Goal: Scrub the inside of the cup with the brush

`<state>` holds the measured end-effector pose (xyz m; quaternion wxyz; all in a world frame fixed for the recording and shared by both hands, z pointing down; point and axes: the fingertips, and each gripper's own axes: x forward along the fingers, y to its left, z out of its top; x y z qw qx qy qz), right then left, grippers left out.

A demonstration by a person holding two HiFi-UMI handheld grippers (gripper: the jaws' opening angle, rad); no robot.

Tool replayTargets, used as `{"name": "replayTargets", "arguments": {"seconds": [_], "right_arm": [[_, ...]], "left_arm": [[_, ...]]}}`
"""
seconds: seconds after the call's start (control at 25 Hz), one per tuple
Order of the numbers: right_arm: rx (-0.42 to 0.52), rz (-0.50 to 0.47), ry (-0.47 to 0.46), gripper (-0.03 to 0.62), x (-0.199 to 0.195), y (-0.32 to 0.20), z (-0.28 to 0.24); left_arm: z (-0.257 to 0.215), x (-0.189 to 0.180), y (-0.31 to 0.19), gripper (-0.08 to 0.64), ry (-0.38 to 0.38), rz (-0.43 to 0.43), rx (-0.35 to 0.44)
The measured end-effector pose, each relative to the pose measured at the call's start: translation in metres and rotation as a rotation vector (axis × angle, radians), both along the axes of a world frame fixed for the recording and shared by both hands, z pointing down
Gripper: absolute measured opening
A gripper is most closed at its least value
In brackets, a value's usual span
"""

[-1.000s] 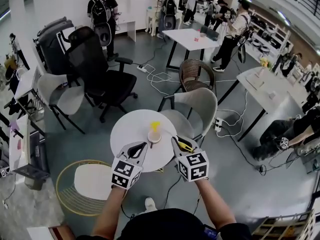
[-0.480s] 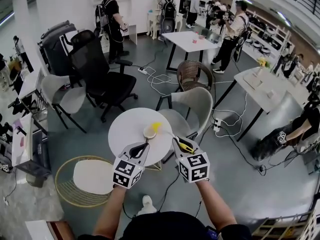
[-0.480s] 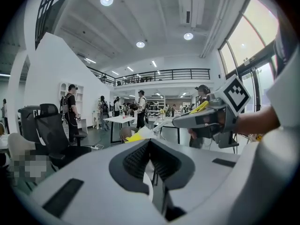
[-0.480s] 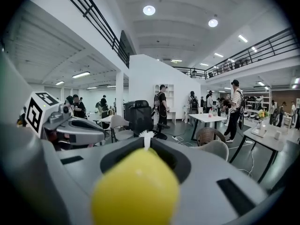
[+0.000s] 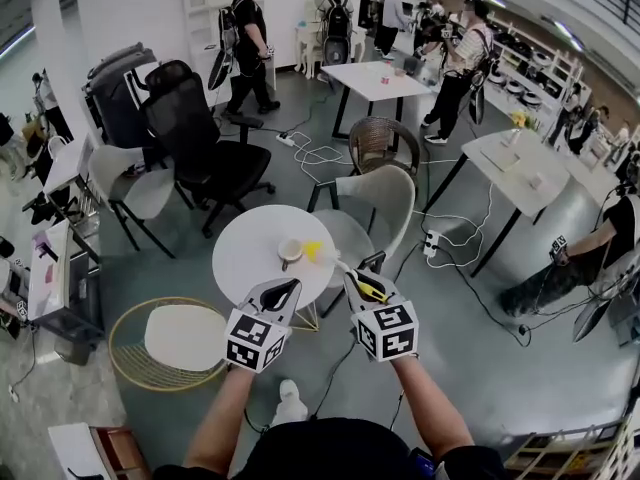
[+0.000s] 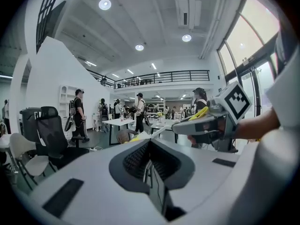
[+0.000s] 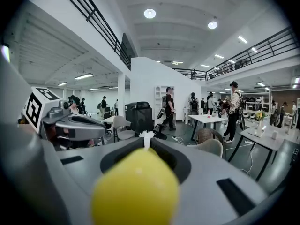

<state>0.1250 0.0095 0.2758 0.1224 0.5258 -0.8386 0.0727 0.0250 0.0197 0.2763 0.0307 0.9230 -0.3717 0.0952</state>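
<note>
A small white cup (image 5: 290, 253) stands upright on the round white table (image 5: 248, 260). My right gripper (image 5: 353, 281) is shut on the yellow handle of the brush (image 5: 313, 251). The brush's white stem reaches forward, and its yellow end hangs just right of the cup's rim, not inside it. In the right gripper view the yellow handle (image 7: 136, 189) fills the jaws and white bristles (image 7: 146, 134) show at the far tip. My left gripper (image 5: 289, 287) hovers at the table's near edge, shut with nothing in it. The left gripper view shows the right gripper (image 6: 180, 125) beside it; the cup is hidden there.
A beige shell chair (image 5: 388, 203) stands right behind the table. A gold wire chair (image 5: 165, 353) with a white seat is at the near left, and a black office chair (image 5: 205, 153) is farther left. Cables and a power strip (image 5: 433, 248) lie on the floor. People stand at the far tables.
The brush's yellow end was over the cup a second ago and now sits to the cup's right. Both grippers have drawn back from the table towards me.
</note>
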Motion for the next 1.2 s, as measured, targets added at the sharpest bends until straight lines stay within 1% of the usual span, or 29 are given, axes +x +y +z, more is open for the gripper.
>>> {"name": "replayTargets", "arguments": {"seconds": [0.16, 0.36, 0.52, 0.64, 0.8, 1.2], "right_arm": [[0.013, -0.013, 0.003, 0.049, 0.006, 0.016, -0.007], [0.034, -0.032, 0.001, 0.049, 0.011, 0.043, -0.014], [0.039, -0.036, 0.004, 0.049, 0.021, 0.065, -0.015], [0.048, -0.030, -0.001, 0.049, 0.027, 0.075, -0.017], [0.059, -0.026, -0.011, 0.049, 0.032, 0.087, -0.021], [0.084, -0.033, -0.042, 0.049, 0.034, 0.108, -0.023]], "left_arm": [[-0.011, 0.004, 0.018, 0.017, 0.010, -0.017, 0.018], [-0.013, 0.008, 0.045, 0.017, 0.024, -0.042, 0.020], [-0.012, 0.021, 0.066, 0.017, 0.033, -0.033, 0.015], [-0.015, 0.029, 0.078, 0.016, 0.015, -0.022, 0.036], [-0.015, 0.030, 0.090, 0.017, -0.017, -0.038, 0.054], [-0.020, 0.021, 0.112, 0.015, 0.004, -0.086, 0.067]]}}
